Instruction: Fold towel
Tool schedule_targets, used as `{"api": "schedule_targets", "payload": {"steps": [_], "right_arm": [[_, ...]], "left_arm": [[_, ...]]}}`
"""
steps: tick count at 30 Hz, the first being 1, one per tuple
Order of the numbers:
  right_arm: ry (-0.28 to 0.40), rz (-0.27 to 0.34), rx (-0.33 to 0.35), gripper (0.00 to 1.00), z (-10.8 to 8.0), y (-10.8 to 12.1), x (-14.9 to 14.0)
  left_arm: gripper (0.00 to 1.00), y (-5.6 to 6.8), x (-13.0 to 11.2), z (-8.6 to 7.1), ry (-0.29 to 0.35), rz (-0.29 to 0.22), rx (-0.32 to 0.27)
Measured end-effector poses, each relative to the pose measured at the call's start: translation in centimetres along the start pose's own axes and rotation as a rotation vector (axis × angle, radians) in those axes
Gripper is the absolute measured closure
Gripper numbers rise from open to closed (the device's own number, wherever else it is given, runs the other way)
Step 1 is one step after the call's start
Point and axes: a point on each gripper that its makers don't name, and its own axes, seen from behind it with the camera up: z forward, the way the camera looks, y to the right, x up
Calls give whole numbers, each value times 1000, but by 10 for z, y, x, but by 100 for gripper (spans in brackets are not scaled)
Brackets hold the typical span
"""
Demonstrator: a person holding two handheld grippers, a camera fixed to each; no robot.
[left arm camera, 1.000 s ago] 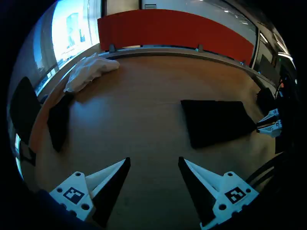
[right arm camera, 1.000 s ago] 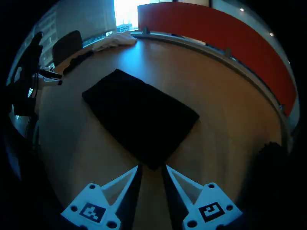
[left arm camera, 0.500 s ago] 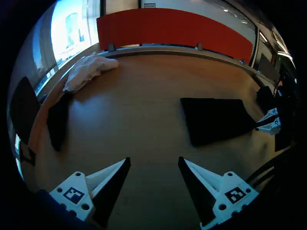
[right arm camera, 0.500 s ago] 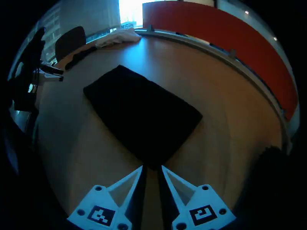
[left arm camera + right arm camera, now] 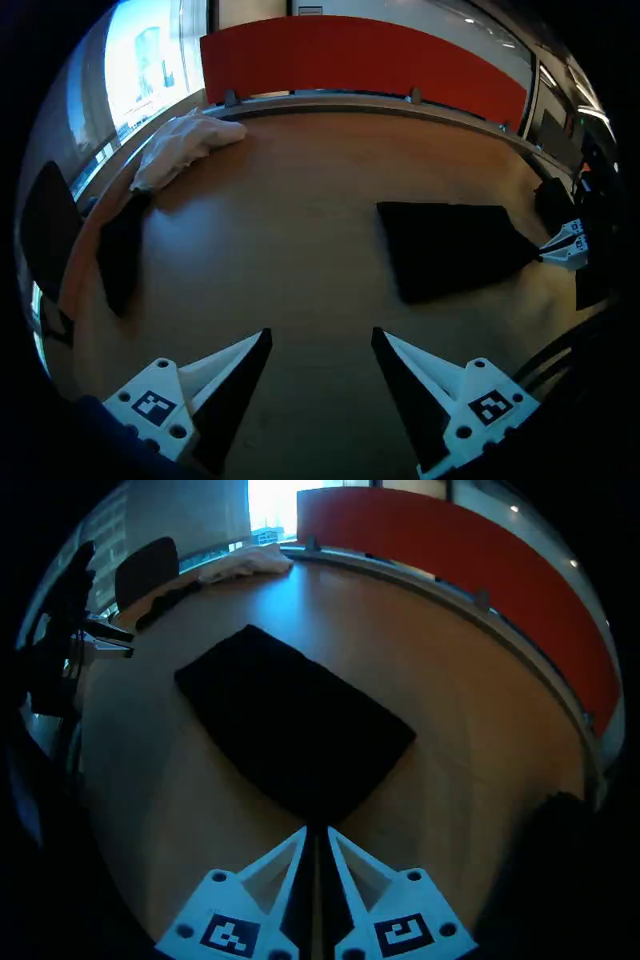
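A black towel (image 5: 296,728) lies flat, folded to a rectangle, on the wooden table (image 5: 448,688). Its near corner runs in between the tips of my right gripper (image 5: 317,836), whose fingers have closed to a thin slit on it. In the left gripper view the same towel (image 5: 448,244) lies to the right, its far corner drawn to a point at the right gripper (image 5: 564,250). My left gripper (image 5: 320,340) hovers open above bare wood, well to the left of the towel, with nothing between its fingers. It also shows in the right gripper view as the left gripper (image 5: 108,640) at the table's left edge.
A crumpled white cloth (image 5: 184,144) lies at the far left corner, a dark cloth (image 5: 120,248) along the left edge. A red partition (image 5: 360,64) bounds the table's far side. A dark chair (image 5: 144,568) stands beyond the table. A dark object (image 5: 552,200) sits at the right edge.
My right gripper's fingers have drawn together from a wide gap to a thin slit on the towel's near corner. My left gripper has stayed open in place.
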Motion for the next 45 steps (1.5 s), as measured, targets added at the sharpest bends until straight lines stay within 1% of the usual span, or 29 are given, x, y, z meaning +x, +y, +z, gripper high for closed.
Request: {"api": "schedule_targets", "payload": {"steps": [6, 15, 23, 29, 36, 41, 45], "right_arm": [[40, -22, -24, 90, -19, 5, 24], [98, -79, -56, 89, -50, 14, 62], [143, -122, -87, 89, -70, 22, 89], [166, -146, -104, 89, -83, 26, 104], [175, -160, -125, 89, -93, 33, 111], [173, -168, -125, 89, -92, 34, 112], [176, -177, -116, 89, -90, 31, 115]], "left_arm": [[8, 1, 3, 2, 3, 2, -2], [8, 7, 8, 4, 9, 9, -9], [8, 11, 12, 4, 15, 9, -14], [8, 15, 15, 4, 18, 16, -17], [8, 17, 15, 5, 17, 19, -20], [7, 19, 16, 6, 17, 21, -22], [8, 20, 17, 6, 18, 22, -24]]}}
